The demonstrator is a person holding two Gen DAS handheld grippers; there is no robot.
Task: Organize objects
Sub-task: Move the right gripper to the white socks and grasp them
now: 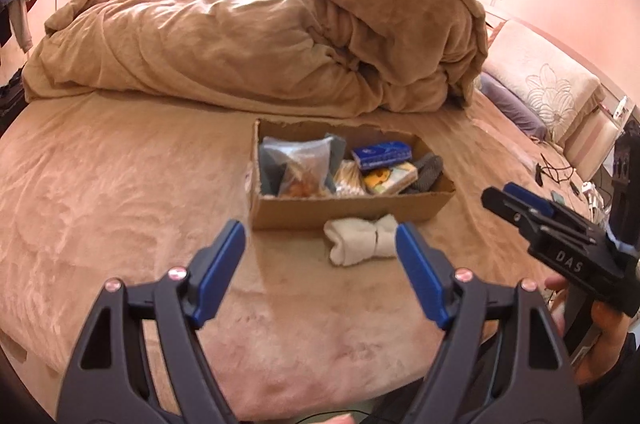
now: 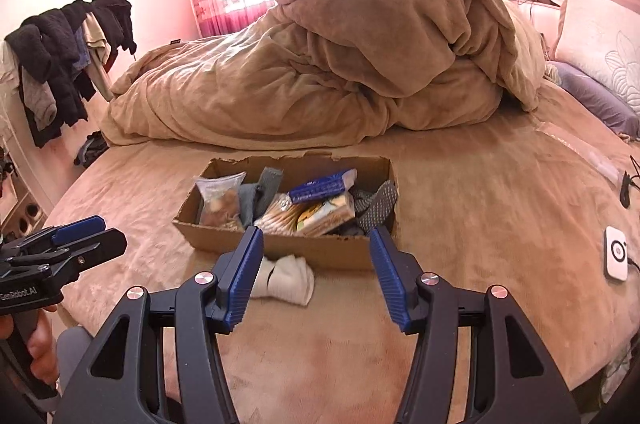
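Both grippers, left (image 1: 320, 244) and right (image 2: 316, 252), spread and empty, poised over white socks (image 1: 360, 238) outside cardboard box (image 1: 348, 210), likely next in

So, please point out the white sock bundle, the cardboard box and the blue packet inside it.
White sock bundle (image 1: 360, 239): left wrist view, on its middle.
Cardboard box (image 1: 344, 210): left wrist view, on its near outer wall.
Blue packet (image 2: 318, 189): right wrist view, on its blue top face.

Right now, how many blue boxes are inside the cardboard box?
1. The flat blue rectangular box lies on top of the other items, toward the right half of the open brown cardboard box. Another could be hidden under the packets and cloth.
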